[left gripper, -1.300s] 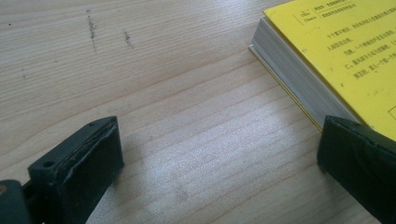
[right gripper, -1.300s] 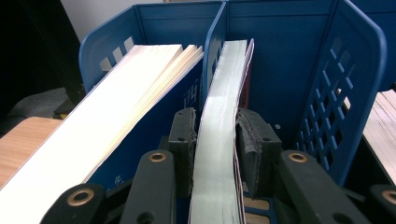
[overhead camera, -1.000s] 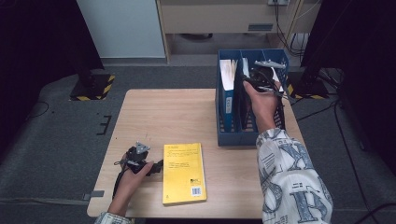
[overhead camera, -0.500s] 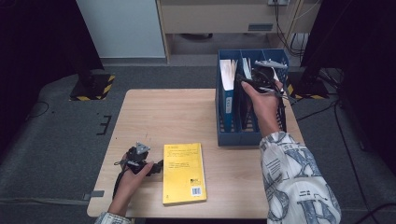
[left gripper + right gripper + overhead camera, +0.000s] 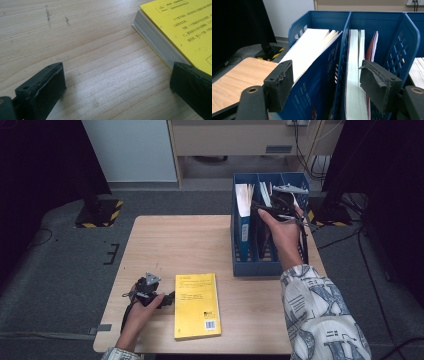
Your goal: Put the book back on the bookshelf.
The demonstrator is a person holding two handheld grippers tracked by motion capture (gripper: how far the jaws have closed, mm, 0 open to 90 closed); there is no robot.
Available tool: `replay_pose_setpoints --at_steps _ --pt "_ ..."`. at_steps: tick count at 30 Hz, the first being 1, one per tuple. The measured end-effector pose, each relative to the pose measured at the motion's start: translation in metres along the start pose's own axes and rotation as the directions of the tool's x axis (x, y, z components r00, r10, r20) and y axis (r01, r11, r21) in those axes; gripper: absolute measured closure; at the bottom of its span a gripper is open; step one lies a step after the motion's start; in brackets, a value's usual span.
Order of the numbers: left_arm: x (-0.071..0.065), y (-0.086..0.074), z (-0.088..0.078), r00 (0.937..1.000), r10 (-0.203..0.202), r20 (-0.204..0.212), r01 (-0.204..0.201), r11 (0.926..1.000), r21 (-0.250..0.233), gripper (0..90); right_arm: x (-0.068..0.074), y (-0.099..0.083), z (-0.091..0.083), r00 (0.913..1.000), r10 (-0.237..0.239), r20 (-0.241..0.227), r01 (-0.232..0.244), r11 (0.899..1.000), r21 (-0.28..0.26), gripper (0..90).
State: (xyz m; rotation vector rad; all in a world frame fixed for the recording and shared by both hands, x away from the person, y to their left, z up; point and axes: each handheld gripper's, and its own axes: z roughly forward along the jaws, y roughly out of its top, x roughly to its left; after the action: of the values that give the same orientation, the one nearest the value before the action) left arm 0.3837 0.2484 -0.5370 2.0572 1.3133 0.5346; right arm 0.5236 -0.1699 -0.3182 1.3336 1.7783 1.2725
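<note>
A yellow book lies flat near the table's front edge. My left gripper rests on the table just left of it. Its jaws stand open over bare wood, with the right jaw by the yellow book's corner. A blue file rack stands at the table's right. My right gripper hovers over the rack's near-left part. Its jaws have just been opening and stand apart, with no pad pressing on anything. A blue-covered book leans in the left compartment, ahead between the jaws.
White and red-edged books stand in the rack's middle compartment. The rack's divider runs between the compartments. Bare tabletop stretches left of the rack. A cable trails from the right gripper over the rack.
The right hand has shifted only slightly over the rack. The left hand and the yellow book have stayed where they were.
</note>
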Motion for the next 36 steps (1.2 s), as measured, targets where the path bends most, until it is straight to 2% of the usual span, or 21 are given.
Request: replay_pose_setpoints --at_steps 4,10,13,26,29,33,36 --pt "0.0 0.002 0.002 1.0 -0.004 -0.004 0.004 1.0 0.005 0.0 -0.003 -0.008 -0.005 0.9995 0.029 0.011 -0.029 0.999 -0.013 26.1" --pt "0.001 0.001 0.002 1.0 -0.003 -0.004 0.003 1.0 -0.002 0.0 -0.002 -0.018 -0.017 0.9999 0.01 -0.003 -0.01 0.999 -0.031 24.4" --pt "0.001 0.001 0.002 1.0 -0.003 -0.004 0.003 1.0 -0.002 0.0 -0.001 -0.021 -0.023 0.9997 0.018 -0.017 -0.019 0.999 -0.039 23.9" --pt "0.0 0.002 0.001 1.0 -0.004 -0.001 0.004 1.0 0.004 0.0 -0.001 -0.025 -0.043 0.9992 -0.001 -0.041 -0.001 0.999 -0.051 19.6" --pt "0.001 0.003 0.001 1.0 0.001 0.004 -0.001 0.9998 0.019 0.0 0.001 -0.033 -0.047 0.9993 -0.001 -0.038 -0.001 0.999 -0.054 20.2" --pt "0.003 0.006 0.0 0.9999 0.01 0.012 -0.011 0.9986 0.053 0.0 0.001 -0.047 -0.05 0.9989 0.006 -0.046 -0.007 1.0 -0.025 20.3" --pt "0.004 0.006 -0.001 0.9999 0.011 0.012 -0.011 0.9984 0.055 0.0 0.0 -0.059 -0.052 0.9984 0.013 -0.056 -0.013 1.0 -0.008 20.3"
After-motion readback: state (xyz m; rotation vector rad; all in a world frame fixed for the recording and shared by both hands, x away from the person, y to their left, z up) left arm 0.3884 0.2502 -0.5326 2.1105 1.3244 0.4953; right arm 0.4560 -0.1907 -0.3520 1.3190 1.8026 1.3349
